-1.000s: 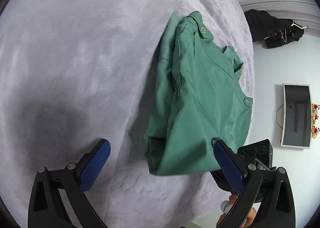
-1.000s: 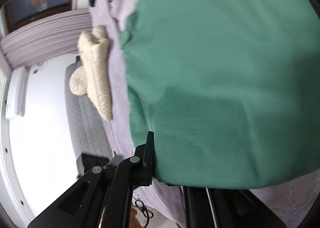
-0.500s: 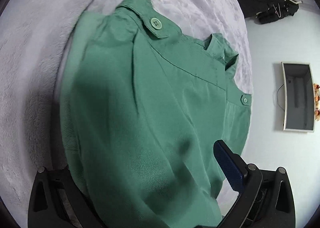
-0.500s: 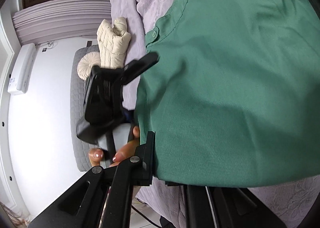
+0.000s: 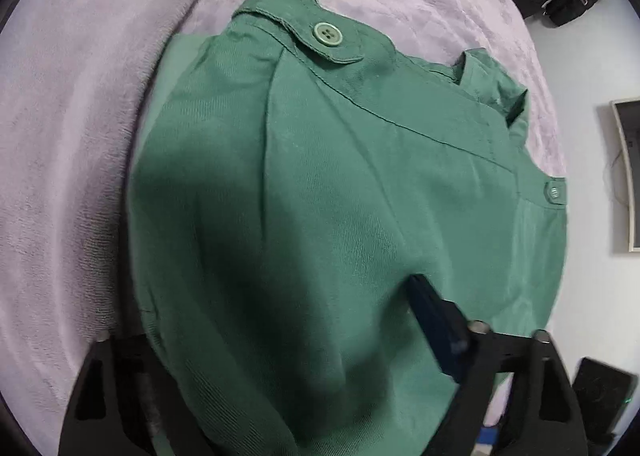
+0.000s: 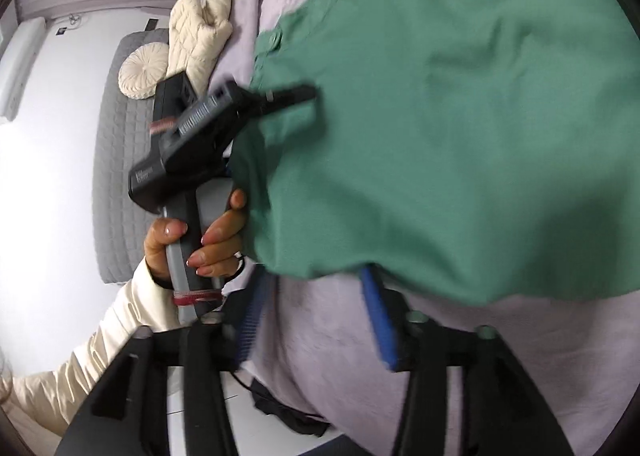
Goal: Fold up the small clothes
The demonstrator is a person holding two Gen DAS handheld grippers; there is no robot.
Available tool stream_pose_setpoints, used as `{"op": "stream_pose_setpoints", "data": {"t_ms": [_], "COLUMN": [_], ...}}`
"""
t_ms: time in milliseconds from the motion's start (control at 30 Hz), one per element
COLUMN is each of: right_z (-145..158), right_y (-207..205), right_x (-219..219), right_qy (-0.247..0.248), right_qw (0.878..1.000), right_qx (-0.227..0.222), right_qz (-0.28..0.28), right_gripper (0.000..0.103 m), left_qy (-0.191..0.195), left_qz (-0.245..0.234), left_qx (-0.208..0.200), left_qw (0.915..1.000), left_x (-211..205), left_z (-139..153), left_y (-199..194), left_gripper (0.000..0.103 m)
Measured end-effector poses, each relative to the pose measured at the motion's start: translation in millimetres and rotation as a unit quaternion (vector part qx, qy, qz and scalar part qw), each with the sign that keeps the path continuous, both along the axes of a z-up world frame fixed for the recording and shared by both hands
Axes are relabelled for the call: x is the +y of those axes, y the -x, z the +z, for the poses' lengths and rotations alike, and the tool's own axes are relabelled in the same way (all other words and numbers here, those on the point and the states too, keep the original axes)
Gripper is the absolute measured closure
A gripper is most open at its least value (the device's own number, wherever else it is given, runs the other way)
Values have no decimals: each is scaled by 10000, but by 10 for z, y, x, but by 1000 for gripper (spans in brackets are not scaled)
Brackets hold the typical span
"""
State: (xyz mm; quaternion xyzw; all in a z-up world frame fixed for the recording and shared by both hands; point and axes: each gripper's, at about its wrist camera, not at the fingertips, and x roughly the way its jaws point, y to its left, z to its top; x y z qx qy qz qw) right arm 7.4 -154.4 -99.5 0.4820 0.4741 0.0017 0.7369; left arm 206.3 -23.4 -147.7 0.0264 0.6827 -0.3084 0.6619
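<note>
The shorts [image 5: 340,195] lie on the bed [image 5: 80,95], waistband at the far side. In the right wrist view, a padded jacket [image 6: 200,27] lies on the bed left of the shorts, with a round cushion [image 6: 144,69] just beside it on a couch [image 6: 116,159].

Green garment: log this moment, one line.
green garment: on blanket | left gripper: jaws just closing, garment between | right gripper: jaws just opening, empty

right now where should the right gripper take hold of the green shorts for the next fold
Probably the loose hem edge of the green shorts nearest the right gripper, coming in low along the lilac bedspread. That edge overhangs its open jaws, which have just been opening. The left gripper already straddles the side edge.
</note>
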Motion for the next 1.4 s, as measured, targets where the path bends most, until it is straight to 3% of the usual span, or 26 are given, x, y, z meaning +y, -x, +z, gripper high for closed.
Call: {"op": "stream_pose_setpoints", "data": {"t_ms": [33,100,133,167,200,233,367,467,600,767,900,1067,1167,1267,1400], "right_z": [58,128,148,163,162,161,-12,-349,-426,-454,-391,-203,-227,-332,-419], "right_y": [28,24,15,-7,-45,-73,-228,-208,-95,4,274,1034,1550,1885,2057], "right_x": [-111,-315,-424,-504,-587,-657,-792,-821,-905,-1003,-1129,-1493,-1771,-1940,-2047], "right_qy": [221,587,759,876,991,1180,1607,1454,1226,867,461,260,137,99,-179], "right_qw": [9997,9979,9964,9950,9936,9911,9851,9868,9903,9949,9971,9916,9855,9838,9805], "right_qx": [8,71,113,121,141,198,364,628,422,186,-54,-383,-345,-222,-384], "right_qz": [-68,-267,-373,-463,-526,-579,-495,-336,-495,-488,-605,-1209,-1656,-1777,-1921], "right_gripper": [44,44,50,60,90,101,101,101,101,101,101,100,99,98,100], "left_qy": [-181,-184,-185,-171,-115,-49,413,629,852,986,964,867,773,354,-287], "left_qz": [-85,-192,-220,-242,-240,-232,-187,-249,-380,-903,-1544,-2254,-2565,-2785,-3134], "left_qx": [-190,-366,-433,-487,-529,-556,-735,-887,-1119,-1474,-1692,-1710,-1649,-1603,-1922], "left_qw": [9996,9990,9987,9984,9982,9982,9963,9938,9893,9800,9686,9552,9492,9463,9295], "left_x": [-7,-2,0,-4,-5,-11,-20,-95,-412,-913,-1524,-2329,-2769,-3083,-3263], "left_z": [14,77,113,153,207,254,563,797,1150,1564,1703,1592,1348,959,516], "left_y": [29,71,75,83,92,104,212,326,466,758,1170,1727,2001,2262,2541], "left_gripper": [60,75,81,82,84,86,88,89,89,89,89,89,89,89,89]}}
